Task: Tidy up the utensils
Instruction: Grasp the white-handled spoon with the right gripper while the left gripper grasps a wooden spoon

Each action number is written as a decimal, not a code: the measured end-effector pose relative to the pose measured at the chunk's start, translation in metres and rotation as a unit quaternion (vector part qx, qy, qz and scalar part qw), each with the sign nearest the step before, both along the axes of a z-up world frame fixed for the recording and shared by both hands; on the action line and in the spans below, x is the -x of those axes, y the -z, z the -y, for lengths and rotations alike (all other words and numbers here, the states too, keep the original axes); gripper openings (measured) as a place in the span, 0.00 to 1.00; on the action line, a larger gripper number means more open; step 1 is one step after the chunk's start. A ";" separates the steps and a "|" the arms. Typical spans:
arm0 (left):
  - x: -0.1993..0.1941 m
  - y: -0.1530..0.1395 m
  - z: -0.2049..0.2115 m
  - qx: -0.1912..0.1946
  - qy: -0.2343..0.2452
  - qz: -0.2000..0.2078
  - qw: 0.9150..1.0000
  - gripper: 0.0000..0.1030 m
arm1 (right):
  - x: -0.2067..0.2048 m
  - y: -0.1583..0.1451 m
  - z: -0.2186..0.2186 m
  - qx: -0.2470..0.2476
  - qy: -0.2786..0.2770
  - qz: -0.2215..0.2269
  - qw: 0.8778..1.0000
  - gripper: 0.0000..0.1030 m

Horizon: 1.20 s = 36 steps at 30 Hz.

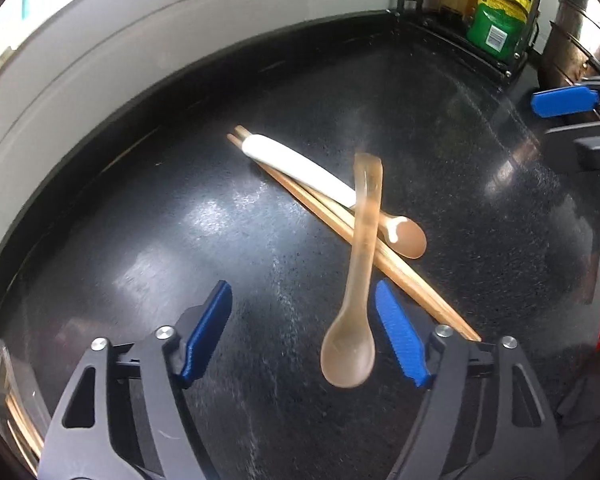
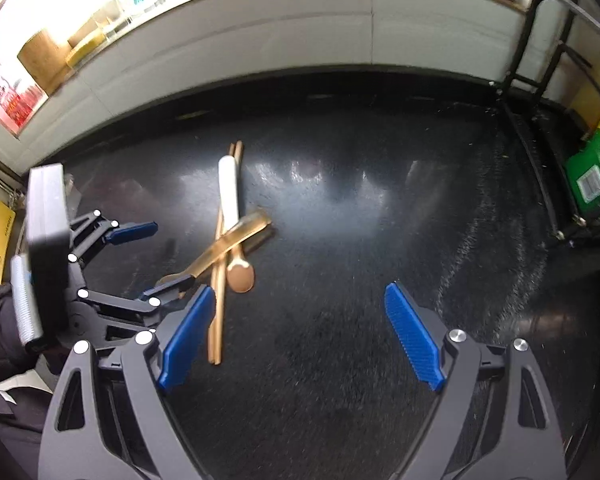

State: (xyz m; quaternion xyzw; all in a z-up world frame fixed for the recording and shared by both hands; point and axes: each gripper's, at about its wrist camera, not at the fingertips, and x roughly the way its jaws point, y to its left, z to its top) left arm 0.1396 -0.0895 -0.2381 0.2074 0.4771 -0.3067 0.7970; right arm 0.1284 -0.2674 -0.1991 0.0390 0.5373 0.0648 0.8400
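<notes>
– Black glossy countertop (image 1: 140,220), item one; bears every utensil, heaped in one crossed pile near the middle. Grippers next?

– Left gripper (image 1: 302,292): jaws apart, straddling the neck of the top spoon, pads clear of it. Right gripper (image 2: 300,292): jaws wide, holding nothing, near ends of the chopsticks just inside one finger.

– Chopsticks (image 1: 400,272)?

– Wooden pair, side by side at the bottom of the pile. Probably light, stiff and thin; likely to roll or part unless pinched together near mid-length.

– White-handled spoon (image 1: 300,164)?

– Lying along the chopsticks, brown bowl beside them. Handle smooth, perhaps ceramic: likely slippery and chip-prone; best taken across the handle.

– Translucent amber spoon (image 1: 360,240)?

– Topmost, crossing the rest, bowl between the left jaws. Presumably light plastic; best held at the narrow neck, lifted straight to spare the pile.

– Hidden or unclear?

– Mid-lengths of the lower pieces covered. Clear container (image 1: 8,400) cut off at the left view's edge, contents uncertain. Destination for the utensils not identifiable. Motion blur throughout.
</notes>
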 end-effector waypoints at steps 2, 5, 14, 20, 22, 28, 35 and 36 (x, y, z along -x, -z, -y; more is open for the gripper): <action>-0.003 0.004 0.003 0.001 0.009 -0.002 1.000 0.67 | -0.009 0.010 -0.002 0.003 -0.009 -0.010 1.000 0.82; -0.006 0.008 0.010 0.006 0.036 0.004 0.999 0.61 | -0.019 0.023 -0.008 0.007 -0.027 -0.022 0.999 0.81; -0.009 0.006 0.029 0.030 0.091 0.007 0.995 0.10 | -0.054 0.043 -0.021 0.006 -0.057 -0.036 0.998 0.76; -0.022 -0.011 0.010 0.061 0.037 -0.003 0.997 0.10 | -0.073 0.042 -0.032 -0.001 -0.075 -0.031 0.997 0.76; -0.027 -0.016 0.000 0.068 0.018 -0.003 0.998 0.10 | -0.079 0.046 -0.038 0.001 -0.084 -0.034 0.996 0.72; -0.047 -0.024 -0.038 0.073 -0.065 -0.013 0.995 0.10 | -0.092 0.057 -0.053 0.009 -0.103 -0.032 0.994 0.60; -0.051 -0.027 -0.062 0.069 -0.118 -0.027 0.990 0.10 | -0.101 0.054 -0.064 -0.002 -0.128 -0.024 0.992 0.30; -0.051 -0.027 -0.064 0.068 -0.122 -0.029 0.990 0.10 | -0.101 0.054 -0.068 0.003 -0.134 -0.025 0.991 0.26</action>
